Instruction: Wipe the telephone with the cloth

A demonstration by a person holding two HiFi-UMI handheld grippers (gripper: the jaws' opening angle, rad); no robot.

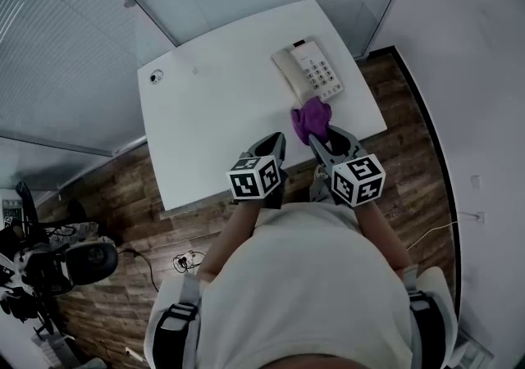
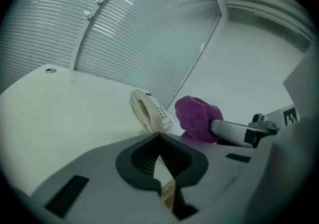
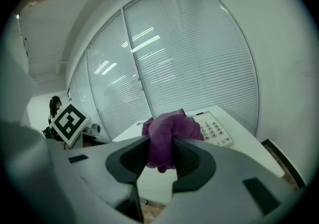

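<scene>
Cloth (image 1: 312,119) pinched in right claw (image 1: 317,140), near telephone (image 1: 308,72) on white table (image 1: 213,121); left claw (image 1: 273,146) closed, empty.

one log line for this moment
left gripper: shut, empty | right gripper: shut on cloth | phone: on table, cloth near it

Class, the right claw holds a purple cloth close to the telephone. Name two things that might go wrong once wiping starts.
1. The cloth is bunched in the right claw, so the hard tips might knock the keys.
2. The telephone lies unheld near the table edge. The left claw is shut and away from it, so a push may slide it off.
</scene>
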